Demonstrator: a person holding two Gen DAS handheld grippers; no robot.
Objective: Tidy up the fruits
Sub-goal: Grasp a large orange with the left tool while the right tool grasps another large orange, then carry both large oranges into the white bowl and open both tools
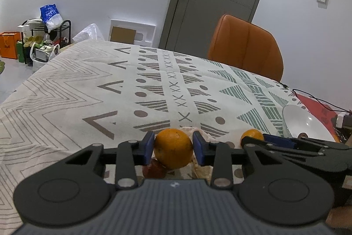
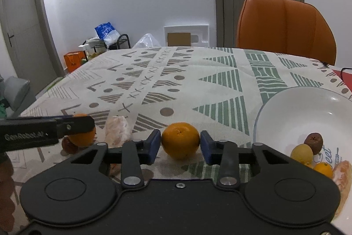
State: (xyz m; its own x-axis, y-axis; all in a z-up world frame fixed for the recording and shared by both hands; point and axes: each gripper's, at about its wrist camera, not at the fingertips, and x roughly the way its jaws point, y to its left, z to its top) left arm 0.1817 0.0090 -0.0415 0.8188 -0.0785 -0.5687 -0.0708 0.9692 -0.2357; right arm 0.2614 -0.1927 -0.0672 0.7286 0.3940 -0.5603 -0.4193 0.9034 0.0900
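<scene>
Both grippers clamped on oranges rn: left gripper (image 1: 173, 148) w/ one orange (image 1: 173, 148), right gripper (image 2: 180, 144) squeezing another orange (image 2: 180, 140) just left of the white bowl (image 2: 286, 107).

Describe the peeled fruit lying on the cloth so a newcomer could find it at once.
Start at the patterned tablecloth, near edge, left of the white plate. Between the two whole oranges lies the peeled orange: pale, whitish and lumpy, where its neighbours are smooth bright orange.
</scene>
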